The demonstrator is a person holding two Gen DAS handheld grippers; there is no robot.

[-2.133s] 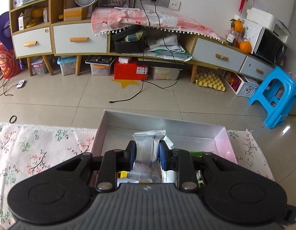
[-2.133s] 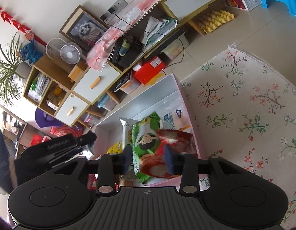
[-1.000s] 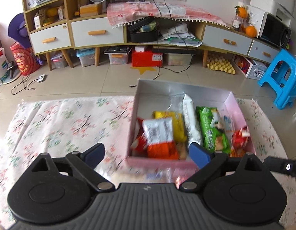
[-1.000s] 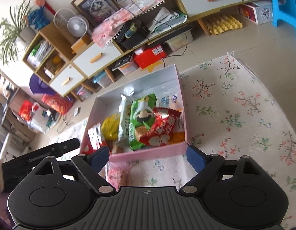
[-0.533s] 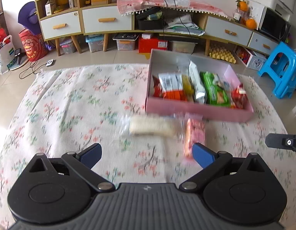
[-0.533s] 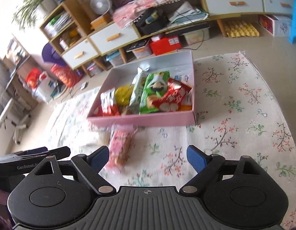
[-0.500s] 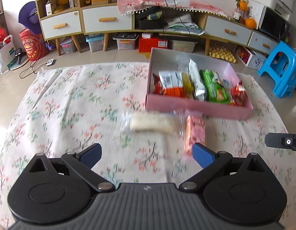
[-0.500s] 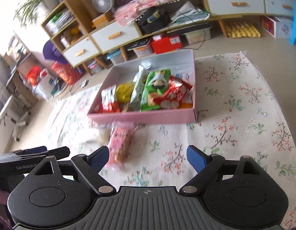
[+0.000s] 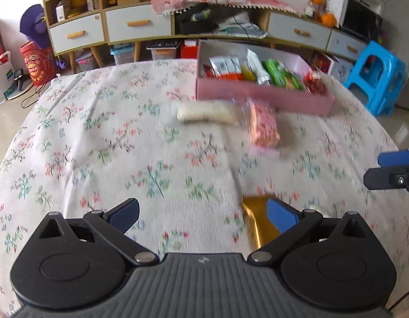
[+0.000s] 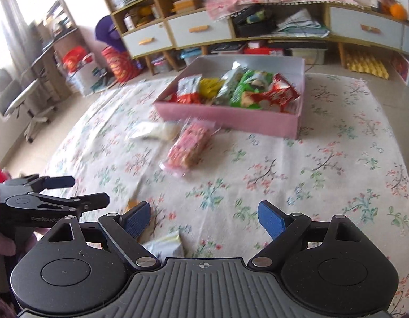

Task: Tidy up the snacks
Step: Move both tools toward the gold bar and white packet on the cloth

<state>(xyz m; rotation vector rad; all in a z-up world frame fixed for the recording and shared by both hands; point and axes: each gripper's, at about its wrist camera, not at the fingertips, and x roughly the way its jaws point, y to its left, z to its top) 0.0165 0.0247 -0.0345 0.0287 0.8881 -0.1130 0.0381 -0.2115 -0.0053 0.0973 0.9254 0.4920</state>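
The left gripper (image 9: pixel 201 213) is spread wide and nothing is held; a gold packet (image 9: pixel 257 225), apparently untouched, lies beside its right finger. The right gripper (image 10: pixel 204 218) is likewise spread and empty.

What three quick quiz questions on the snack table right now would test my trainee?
1. True or false: the pink-and-red wafer pack lies inside the pink box.
2. Which packet lies nearest the left gripper: A white packet, B gold packet, C green packet?
3. Fill in: both grippers, the right gripper too, hold ____.

Key: 1 false, it lies on the floral cloth in front of the box. 2 B. 3 nothing; jaws open.
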